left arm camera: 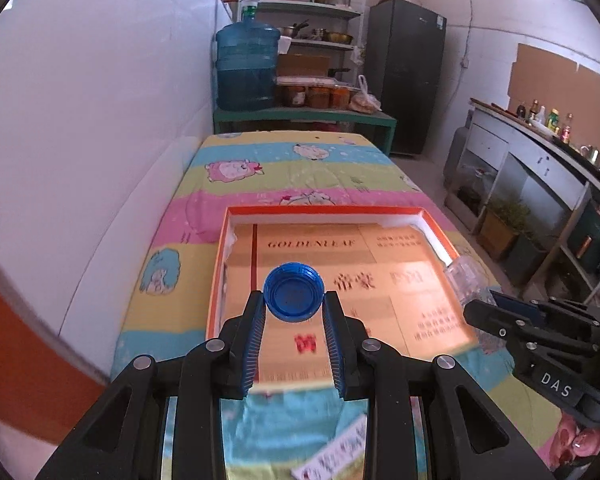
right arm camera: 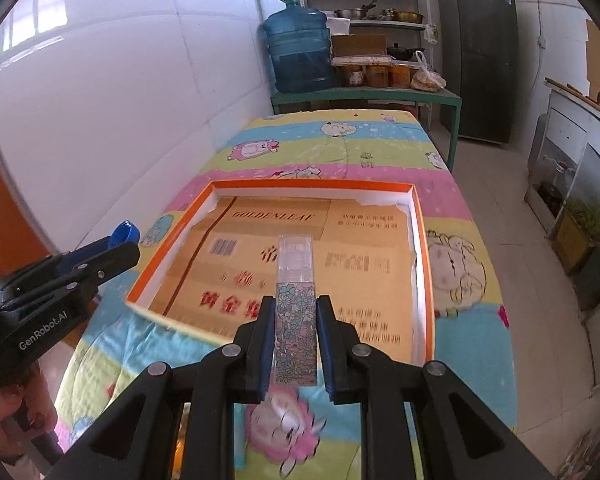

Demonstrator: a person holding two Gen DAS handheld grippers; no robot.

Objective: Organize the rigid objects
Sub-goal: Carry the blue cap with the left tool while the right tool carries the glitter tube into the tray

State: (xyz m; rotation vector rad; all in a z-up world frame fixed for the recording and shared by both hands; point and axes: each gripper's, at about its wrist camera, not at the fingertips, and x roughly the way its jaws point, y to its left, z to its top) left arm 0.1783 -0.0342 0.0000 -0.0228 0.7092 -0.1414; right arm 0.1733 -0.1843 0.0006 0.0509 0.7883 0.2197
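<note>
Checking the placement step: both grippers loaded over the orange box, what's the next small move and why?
Probably lower both toward the box floor, then release. The left gripper pinches the blue bottle cap, the right gripper a floral-patterned clear case; both hang above the orange box, whose cardboard-lined floor looks bare.

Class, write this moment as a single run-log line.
left gripper: shut on blue bottle cap | right gripper: shut on floral clear tube | both over orange box
</note>
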